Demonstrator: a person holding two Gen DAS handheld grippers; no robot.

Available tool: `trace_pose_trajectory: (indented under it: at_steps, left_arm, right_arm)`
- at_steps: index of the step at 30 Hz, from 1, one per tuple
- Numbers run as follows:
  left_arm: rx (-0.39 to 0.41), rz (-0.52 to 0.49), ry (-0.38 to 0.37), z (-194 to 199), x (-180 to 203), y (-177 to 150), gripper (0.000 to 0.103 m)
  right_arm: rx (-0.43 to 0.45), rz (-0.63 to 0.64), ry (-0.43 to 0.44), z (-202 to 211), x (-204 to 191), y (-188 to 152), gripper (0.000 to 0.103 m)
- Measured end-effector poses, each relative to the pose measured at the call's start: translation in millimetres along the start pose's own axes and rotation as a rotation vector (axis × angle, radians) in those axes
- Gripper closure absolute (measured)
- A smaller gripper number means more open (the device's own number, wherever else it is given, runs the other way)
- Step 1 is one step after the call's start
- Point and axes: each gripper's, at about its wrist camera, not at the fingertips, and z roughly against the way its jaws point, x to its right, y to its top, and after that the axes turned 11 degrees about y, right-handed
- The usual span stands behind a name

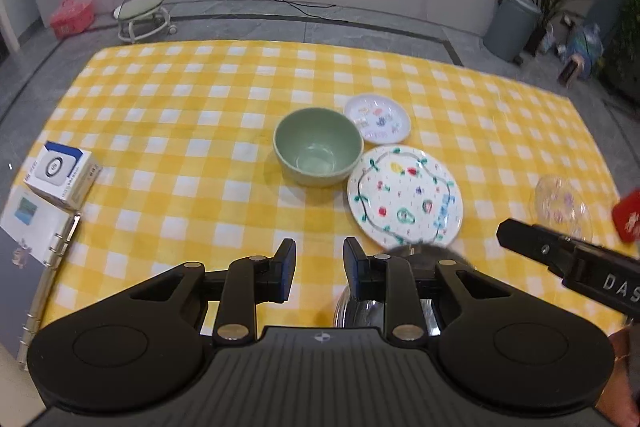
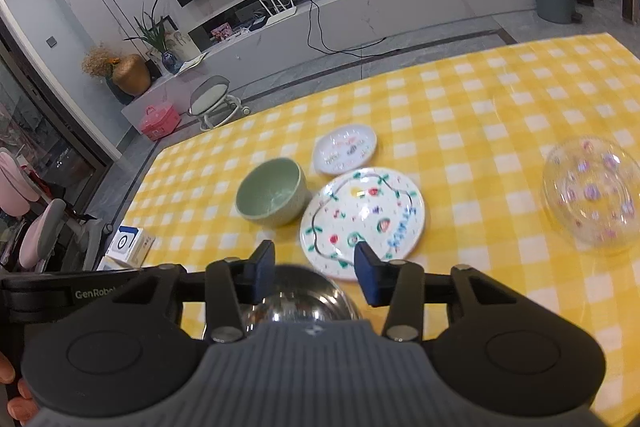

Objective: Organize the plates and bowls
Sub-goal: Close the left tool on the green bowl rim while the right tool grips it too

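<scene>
A green bowl (image 1: pixel 318 145) (image 2: pixel 273 193) stands mid-table on the yellow checked cloth. A large painted plate (image 1: pixel 405 195) (image 2: pixel 363 221) lies right of it, a small painted plate (image 1: pixel 378 118) (image 2: pixel 345 149) behind. A clear glass bowl (image 1: pixel 563 205) (image 2: pixel 592 193) sits far right. A shiny steel bowl (image 1: pixel 372 309) (image 2: pixel 298 301) lies near the front edge, under both grippers. My left gripper (image 1: pixel 319 273) is open and empty above the cloth. My right gripper (image 2: pixel 314 269) is open and empty above the steel bowl; its finger shows in the left wrist view (image 1: pixel 560 257).
A white and blue box (image 1: pixel 62 174) (image 2: pixel 130 245) and a ring binder (image 1: pixel 38 251) lie at the table's left edge. A red object (image 1: pixel 628 215) shows at the right edge. Beyond the table are floor, a stool (image 1: pixel 144 13) and a low TV bench.
</scene>
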Motion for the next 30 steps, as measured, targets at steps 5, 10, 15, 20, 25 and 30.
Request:
trace_pose_trajectory:
  at_steps: [5, 10, 15, 20, 25, 30]
  left_arm:
    - [0.008, 0.066, 0.054, -17.6, -10.6, 19.6, 0.056]
    - [0.044, 0.086, 0.098, -34.4, -15.7, 37.1, 0.055]
    - [0.025, 0.109, 0.049, -55.1, -17.6, 52.8, 0.053]
    - [0.012, 0.161, -0.015, -75.2, -22.3, 67.3, 0.052]
    - [-0.012, 0.194, -0.04, -97.6, -25.7, 78.6, 0.051]
    - [-0.021, 0.221, -0.054, -112.2, -31.1, 85.2, 0.051]
  right_arm:
    - [-0.024, 0.013, -0.025, -22.2, -0.3, 18.1, 0.045]
    - [-0.047, -0.01, -0.042, -46.1, 3.7, 39.6, 0.034]
    - [-0.084, -0.027, -0.058, -76.0, 8.6, 56.3, 0.027]
    - [-0.139, -0.061, -0.056, -106.7, 12.8, 63.4, 0.027]
    - [-0.166, -0.087, -0.054, -132.6, 13.0, 71.0, 0.028]
    - [-0.19, -0.096, -0.035, -150.9, 10.1, 76.9, 0.031]
